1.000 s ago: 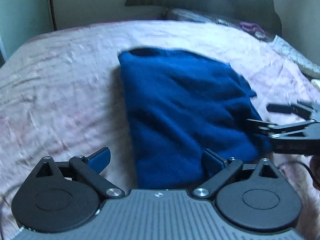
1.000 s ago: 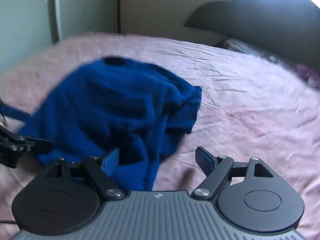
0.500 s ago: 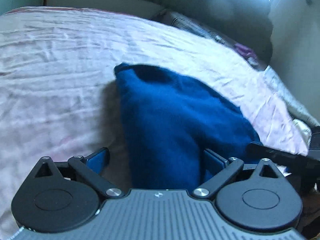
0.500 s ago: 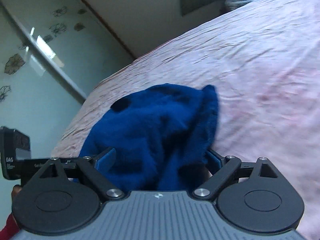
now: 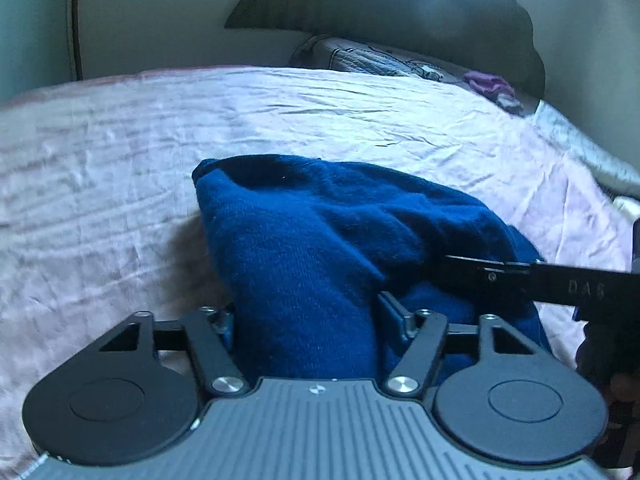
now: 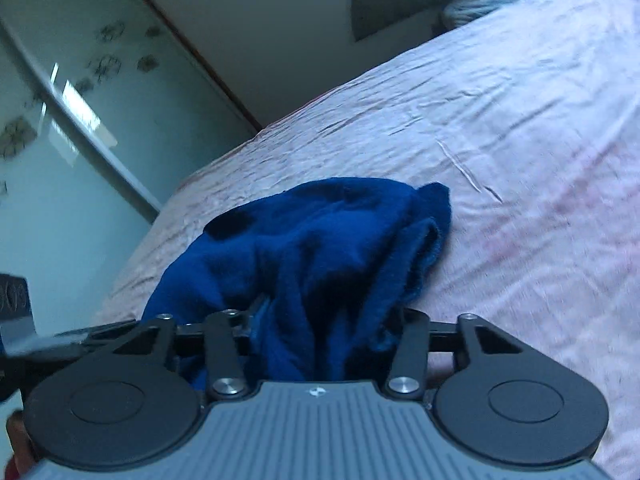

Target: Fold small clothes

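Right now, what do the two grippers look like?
Both match: a ribbed grey body, two round black discs, black linkage arms with silver pivot screws, blue pads. Left gripper, right gripper. From the left view, the right one's black side bears pale lettering.

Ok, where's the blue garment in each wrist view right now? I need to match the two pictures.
Left wrist view: the blue garment fills the lower centre, bunched between the left gripper fingers, whose jaws have just been closing.
Right wrist view: lower centre, slightly left, bunched between the right gripper fingers, also just closing.
Shared landmark: the dark curved headboard at the top of both, behind the pink bedsheet.
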`<state>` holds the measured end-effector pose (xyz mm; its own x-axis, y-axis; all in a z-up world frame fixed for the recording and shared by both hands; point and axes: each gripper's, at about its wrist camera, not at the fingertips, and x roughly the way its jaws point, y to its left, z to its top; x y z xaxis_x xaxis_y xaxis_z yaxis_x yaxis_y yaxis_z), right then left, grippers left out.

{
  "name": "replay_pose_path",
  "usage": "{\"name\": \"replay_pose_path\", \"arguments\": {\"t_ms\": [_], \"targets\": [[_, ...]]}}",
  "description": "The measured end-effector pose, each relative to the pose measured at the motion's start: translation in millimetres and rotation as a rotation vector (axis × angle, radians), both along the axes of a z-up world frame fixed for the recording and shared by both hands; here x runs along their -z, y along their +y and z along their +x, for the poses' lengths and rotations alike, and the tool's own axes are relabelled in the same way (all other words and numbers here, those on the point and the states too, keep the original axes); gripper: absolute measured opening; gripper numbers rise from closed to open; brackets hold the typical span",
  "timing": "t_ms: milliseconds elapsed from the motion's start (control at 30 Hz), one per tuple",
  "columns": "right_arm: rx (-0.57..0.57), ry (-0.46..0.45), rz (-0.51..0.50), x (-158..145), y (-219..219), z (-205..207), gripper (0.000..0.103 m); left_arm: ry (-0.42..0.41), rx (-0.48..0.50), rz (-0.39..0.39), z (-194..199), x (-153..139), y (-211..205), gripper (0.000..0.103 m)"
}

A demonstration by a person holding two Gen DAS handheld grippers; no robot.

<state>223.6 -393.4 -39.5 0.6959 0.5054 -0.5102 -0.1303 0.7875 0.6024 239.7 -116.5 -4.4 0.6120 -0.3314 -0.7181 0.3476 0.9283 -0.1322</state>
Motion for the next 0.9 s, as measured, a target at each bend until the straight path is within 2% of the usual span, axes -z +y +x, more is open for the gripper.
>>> {"name": "replay_pose_path", "arguments": {"t_ms": [200, 300, 467, 733, 900], "targets": [[0.028, -0.031, -0.003, -8.0, 7.5, -9.1, 0.034, -0.043, -0.007, 0.066, -9.1, -9.9, -5.8, 0.035], [0.022, -0.051, -0.009, -16.3, 11.6, -12.1, 0.034, -0.044, -0.011, 0.066, -11.3, -16.4, -1.1, 0.031], [-0.003, -0.077, -0.001, -31.0, 21.1, -10.8, 0.033, -0.049, -0.036, 0.044, -15.0, -27.5, 14.4, 0.031], [-0.063, -0.126, 0.004, -50.0, 58.8, 1.3, 0.033, -0.104, -0.113, 0.066, -12.5, -48.6, 50.0, 0.031], [-0.086, -0.100, -0.041, -42.9, 85.1, 23.3, 0.035, -0.078, -0.157, 0.120, 1.4, -36.7, 61.6, 0.033]]}}
